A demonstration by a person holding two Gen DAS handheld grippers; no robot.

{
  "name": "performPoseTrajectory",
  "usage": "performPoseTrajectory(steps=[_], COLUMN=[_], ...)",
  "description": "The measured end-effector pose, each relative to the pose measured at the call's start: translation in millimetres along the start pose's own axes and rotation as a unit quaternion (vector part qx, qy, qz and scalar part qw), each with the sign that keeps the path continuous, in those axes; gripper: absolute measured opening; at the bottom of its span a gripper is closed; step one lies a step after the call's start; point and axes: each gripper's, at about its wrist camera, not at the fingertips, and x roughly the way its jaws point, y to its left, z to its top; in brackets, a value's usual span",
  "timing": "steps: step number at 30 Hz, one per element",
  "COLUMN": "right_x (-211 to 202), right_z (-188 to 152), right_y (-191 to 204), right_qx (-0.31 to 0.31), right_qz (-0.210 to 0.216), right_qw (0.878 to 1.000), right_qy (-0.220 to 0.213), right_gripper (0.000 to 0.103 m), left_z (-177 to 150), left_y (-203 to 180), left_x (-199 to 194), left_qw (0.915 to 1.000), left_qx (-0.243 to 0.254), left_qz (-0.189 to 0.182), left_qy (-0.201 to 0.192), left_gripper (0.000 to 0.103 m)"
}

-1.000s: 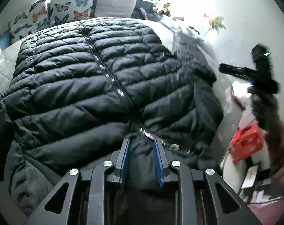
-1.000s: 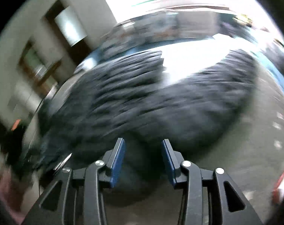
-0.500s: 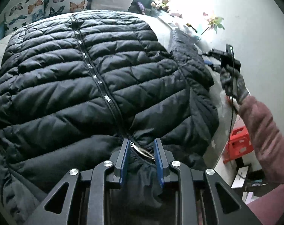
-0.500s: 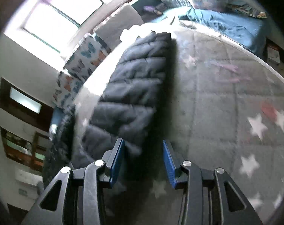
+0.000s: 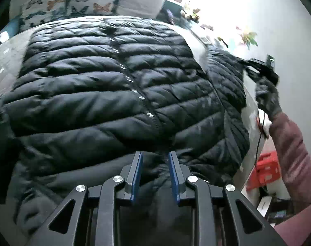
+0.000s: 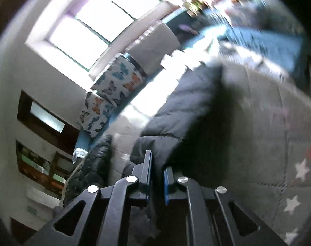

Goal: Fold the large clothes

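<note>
Black quilted puffer jacket (image 5: 114, 86) spread on grey star-print bed (image 6: 278, 164); butterfly-print pillows (image 5: 77, 0) behind. Both hand-held grippers, left (image 5: 155, 170) and right (image 6: 157, 176), clamped on jacket fabric.

Through the right wrist camera we see our right gripper (image 6: 157, 165) with its jaws drawn close on dark fabric, pinching the end of a black puffer jacket sleeve (image 6: 184, 106). The sleeve stretches away from us across a grey quilted bedspread (image 6: 278, 164) printed with stars. Beyond it on the left stand two butterfly-print pillows (image 6: 108, 98) and a plain grey cushion (image 6: 155, 47), under a bright window (image 6: 98, 24). The far edge of the view is blurred.
</note>
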Motion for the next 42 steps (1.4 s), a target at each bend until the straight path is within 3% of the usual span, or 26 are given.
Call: performPoseTrajectory(steps=[4,7,12,17,19,21,22,24,26,28,30,32,33,38,40,42], right_x=[-30.3,-52.9,-66.3,-53.3,-37.9,-23.1,-14.8,2.5,10.3,8.1,4.5,-0.1,0.3,1.9,-3.0,-11.5], right_z=[3.7,-11.6,-80.0,-206.0,-272.7,-317.9,-339.9,-371.0,-391.7,-389.4,-374.3,-359.9,-357.1,-363.8,-362.7,-355.7], right_y=[73.8,139.2,245.5,321.6,335.2,335.3,332.1,321.1,310.8,309.0,308.7,309.8,311.7,325.8,327.4,325.8], right_qx=[-0.097,-0.171,-0.32,-0.511,-0.589,-0.631,-0.647,-0.664,-0.687,-0.681,-0.659,-0.624,-0.614,-0.599,-0.597,-0.575], right_qz=[0.006,0.031,0.068,0.06,0.048,0.049,0.047,0.034,0.015,0.012,0.02,0.038,0.042,0.071,0.078,0.096], right_qw=[0.994,0.983,0.944,0.858,0.805,0.769,0.752,0.732,0.711,0.716,0.735,0.762,0.769,0.776,0.777,0.789], right_qy=[-0.042,-0.061,-0.036,0.014,0.051,0.095,0.115,0.149,0.153,0.15,0.161,0.168,0.175,0.185,0.185,0.194], right_gripper=[0.011,0.011,0.011,0.011,0.011,0.011,0.011,0.011,0.012,0.012,0.013,0.014,0.016,0.016,0.016,0.016], left_z=[-7.2,-18.7,-46.6,-75.3,-84.0,-89.2,-89.9,-91.1,-94.0,-95.8,-96.8,-97.4,-97.3,-99.8,-101.8,-103.9], left_y=[19.4,35.7,67.1,92.7,98.0,100.5,99.3,99.1,100.3,102.1,104.1,104.9,104.9,102.1,101.5,101.2], left_x=[-26.7,-50.7,-83.7,-100.3,-103.2,-106.9,-107.5,-108.7,-111.2,-113.2,-113.9,-112.2,-111.2,-112.3,-113.0,-114.1], left_qw=[0.9991,0.9973,0.9936,0.9911,0.9906,0.9903,0.99,0.9898,0.9896,0.989,0.9883,0.9879,0.9878,0.987,0.9868,0.986], left_qx=[-0.024,-0.042,-0.072,-0.094,-0.098,-0.098,-0.098,-0.1,-0.1,-0.103,-0.108,-0.113,-0.113,-0.119,-0.121,-0.126], left_qz=[0.009,0.013,0.025,0.023,0.019,0.015,0.014,0.011,0.011,0.01,0.006,-0.001,-0.002,-0.015,-0.021,-0.025], left_qy=[-0.033,-0.059,-0.083,-0.091,-0.094,-0.098,-0.1,-0.102,-0.103,-0.106,-0.108,-0.107,-0.107,-0.107,-0.106,-0.107], left_gripper=[0.028,0.028,0.028,0.028,0.028,0.028,0.028,0.028,0.028,0.029,0.028,0.029,0.029,0.03,0.035,0.039])
